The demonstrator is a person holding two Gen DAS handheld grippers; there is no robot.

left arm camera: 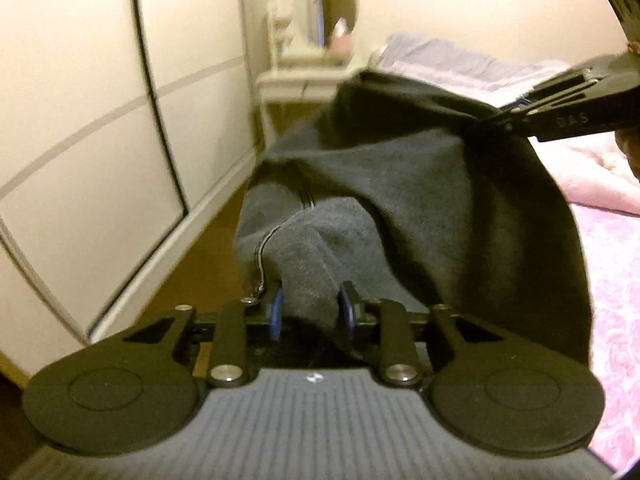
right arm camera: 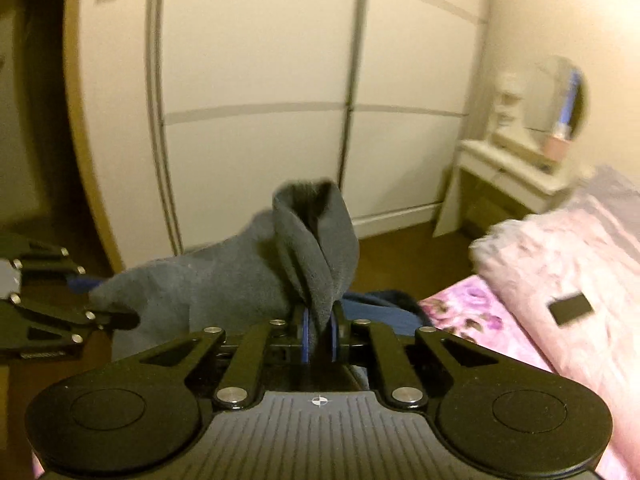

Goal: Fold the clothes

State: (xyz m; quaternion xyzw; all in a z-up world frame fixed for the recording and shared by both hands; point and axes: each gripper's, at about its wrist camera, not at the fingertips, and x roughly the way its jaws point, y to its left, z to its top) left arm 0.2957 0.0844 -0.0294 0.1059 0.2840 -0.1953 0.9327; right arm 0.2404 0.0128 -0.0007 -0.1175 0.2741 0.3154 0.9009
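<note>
Here both tongs are clamping the dark grey fleecy garment [left arm camera: 384, 184], held up in the air near the pink floral bed [left arm camera: 612, 280]: the left gripper [left arm camera: 311, 307] and right gripper [right arm camera: 319, 330] are each pinching an edge. Judging by this, spreading is underway; next, lowering it flat onto the bed.

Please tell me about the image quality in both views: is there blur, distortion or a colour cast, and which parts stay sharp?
Left wrist view: warm yellowish light, motion blur on the grey garment and mirror; the left gripper is sharpest. Right wrist view: fisheye bends the wardrobe lines, the pink bedding is smeared, the right gripper stays fairly crisp.
</note>
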